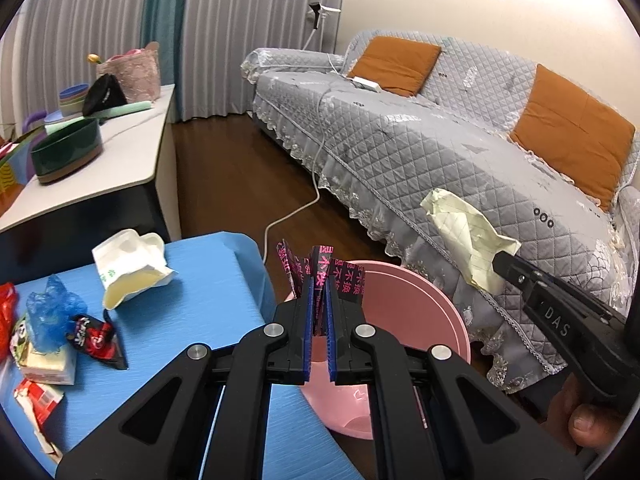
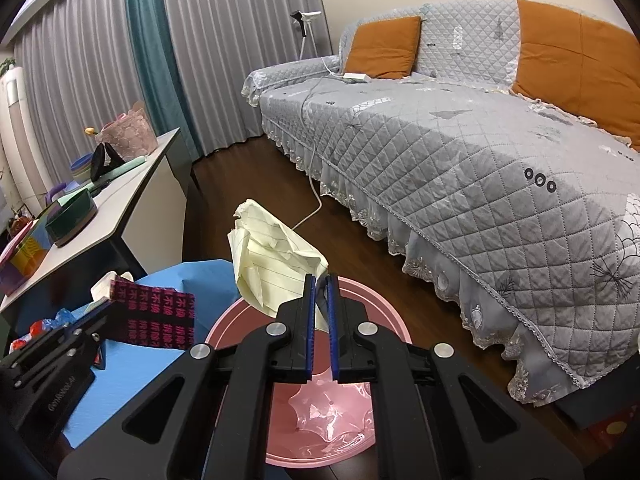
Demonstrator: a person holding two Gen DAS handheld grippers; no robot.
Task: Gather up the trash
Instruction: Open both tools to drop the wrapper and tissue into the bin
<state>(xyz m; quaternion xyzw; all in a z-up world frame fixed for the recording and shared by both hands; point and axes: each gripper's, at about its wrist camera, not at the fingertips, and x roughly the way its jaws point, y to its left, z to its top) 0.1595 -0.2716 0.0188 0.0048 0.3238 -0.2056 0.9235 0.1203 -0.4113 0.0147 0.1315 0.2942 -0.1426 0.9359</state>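
Observation:
My left gripper (image 1: 319,280) is shut on a black wrapper with pink print (image 1: 348,276), holding it upright over the near rim of a pink bin (image 1: 420,312). In the right wrist view the same wrapper (image 2: 156,312) hangs at the left gripper (image 2: 106,302), beside the bin (image 2: 224,328). My right gripper (image 2: 319,280) is shut on a corner of crumpled yellow lined paper (image 2: 276,264) above the bin's mouth. In the left wrist view that paper (image 1: 460,232) sticks up from the right gripper (image 1: 502,262), with a hand behind it at the lower right.
A blue table (image 1: 200,300) left of the bin carries a white carton (image 1: 128,272), a blue plastic wad (image 1: 52,312), a red-black wrapper (image 1: 98,336) and other scraps. A grey quilted sofa (image 1: 400,140) runs along the right. A white cable (image 1: 296,208) crosses the wood floor.

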